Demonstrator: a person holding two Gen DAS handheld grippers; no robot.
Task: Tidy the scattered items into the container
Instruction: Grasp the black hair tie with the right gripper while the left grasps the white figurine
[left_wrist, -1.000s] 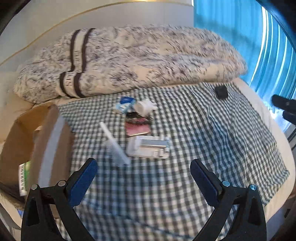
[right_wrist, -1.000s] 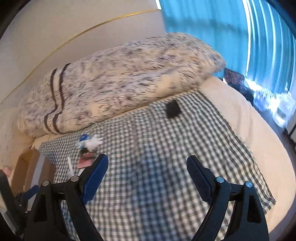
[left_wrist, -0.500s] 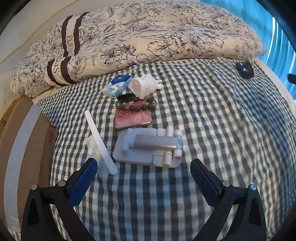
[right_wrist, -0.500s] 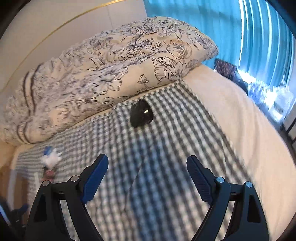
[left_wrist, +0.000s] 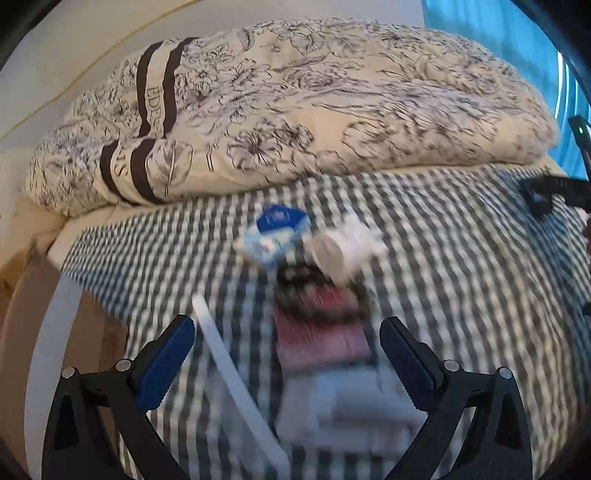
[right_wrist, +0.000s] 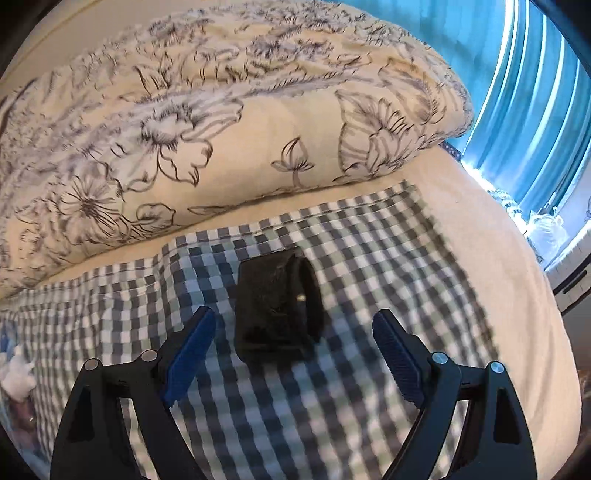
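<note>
In the left wrist view, the left tool (left_wrist: 286, 332) is low over the checked cloth (left_wrist: 461, 295) on the bed, with its two blue-padded fingers set wide apart and nothing between them. Straight in front of it lies the blurred group of scattered items: a pink flat case (left_wrist: 321, 339) between the finger tips, a white comb (left_wrist: 236, 391) just beside the left finger, a pale grey block (left_wrist: 351, 406) nearest the camera, then dark beads (left_wrist: 299, 277), a white bottle (left_wrist: 343, 251) and a blue and white packet (left_wrist: 275, 232) further away. The cardboard box (left_wrist: 55, 332), which is the container, stands at the left edge of the bed; its inside is not visible here. Compared with half a second ago, this tool has come closer to the items and they now look bigger and blurred. In the right wrist view, the right tool (right_wrist: 293, 336) also has its fingers spread wide and empty, and it points at a small black pouch (right_wrist: 277, 306) that lies on the checked cloth, near the flowered duvet (right_wrist: 221, 129). The pouch sits between the two finger tips without touching them. Earlier the pouch was further ahead and smaller, so the right tool has moved toward it.
</note>
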